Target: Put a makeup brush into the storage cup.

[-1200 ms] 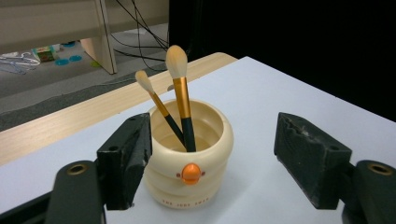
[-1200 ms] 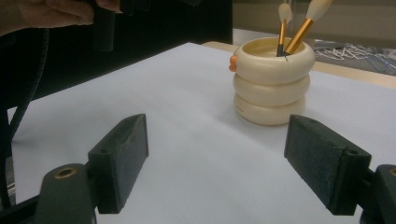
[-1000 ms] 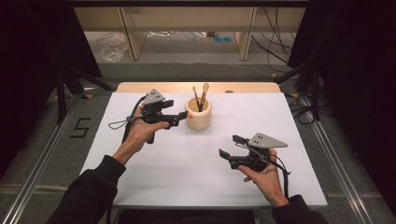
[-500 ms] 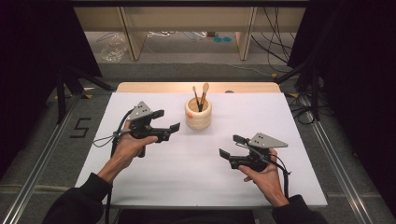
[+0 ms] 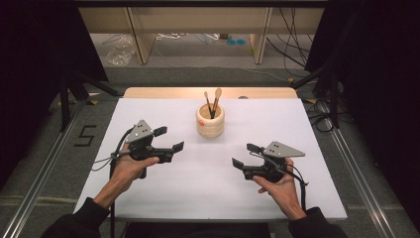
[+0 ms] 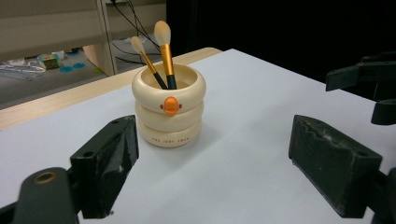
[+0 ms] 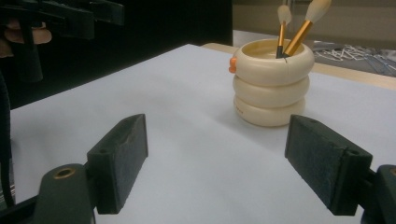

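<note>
Brush handles (image 6: 161, 77) were hidden inside the holder (image 6: 169, 114); its printed lettering was too small to read; forearms were cut off by the high view's bottom edge.

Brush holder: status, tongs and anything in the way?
Left tongs open, jaws just widened, nothing between. Right tongs open, empty. Brush holder upright, two brushes inside, untouched. White table between: nothing in the way.

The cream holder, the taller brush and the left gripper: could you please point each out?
cream holder (image 6: 169, 126), left gripper view, middle ring
taller brush (image 6: 162, 33), left gripper view, bristle head
left gripper (image 5: 169, 139), high view, between its open jaws

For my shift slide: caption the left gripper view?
Open left gripper faces cream holder with two brushes.
</note>
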Motion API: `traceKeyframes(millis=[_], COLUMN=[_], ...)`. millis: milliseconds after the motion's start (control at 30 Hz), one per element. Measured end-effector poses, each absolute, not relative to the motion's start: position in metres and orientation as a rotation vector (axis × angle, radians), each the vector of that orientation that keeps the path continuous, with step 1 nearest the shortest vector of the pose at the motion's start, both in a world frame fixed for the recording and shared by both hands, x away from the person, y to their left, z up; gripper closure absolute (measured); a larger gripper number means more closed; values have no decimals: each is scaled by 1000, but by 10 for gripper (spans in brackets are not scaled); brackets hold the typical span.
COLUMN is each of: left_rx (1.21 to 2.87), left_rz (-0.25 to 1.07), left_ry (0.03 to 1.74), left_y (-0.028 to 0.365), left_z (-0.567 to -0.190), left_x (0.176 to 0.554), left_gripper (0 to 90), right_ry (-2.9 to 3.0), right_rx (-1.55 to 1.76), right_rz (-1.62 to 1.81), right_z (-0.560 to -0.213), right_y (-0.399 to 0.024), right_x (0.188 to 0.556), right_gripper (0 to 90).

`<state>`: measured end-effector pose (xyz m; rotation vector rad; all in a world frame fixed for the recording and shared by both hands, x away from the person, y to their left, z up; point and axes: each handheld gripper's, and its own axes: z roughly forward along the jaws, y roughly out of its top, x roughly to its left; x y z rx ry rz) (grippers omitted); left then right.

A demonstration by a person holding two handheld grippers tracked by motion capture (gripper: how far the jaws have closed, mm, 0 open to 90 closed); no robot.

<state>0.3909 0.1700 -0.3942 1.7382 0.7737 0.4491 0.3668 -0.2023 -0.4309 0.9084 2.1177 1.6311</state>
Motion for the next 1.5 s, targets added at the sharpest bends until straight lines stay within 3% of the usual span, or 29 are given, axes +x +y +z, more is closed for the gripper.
traceKeyframes(millis=[1500], left_rx=[1782], left_rz=[481], left_ry=[777], left_y=[186], left_z=[-417], left_x=[343], left_gripper=[161], right_ry=[2133], right_rx=[913], right_rz=[1604], right_z=[-428], right_y=[-202], right_x=[364], right_gripper=[223])
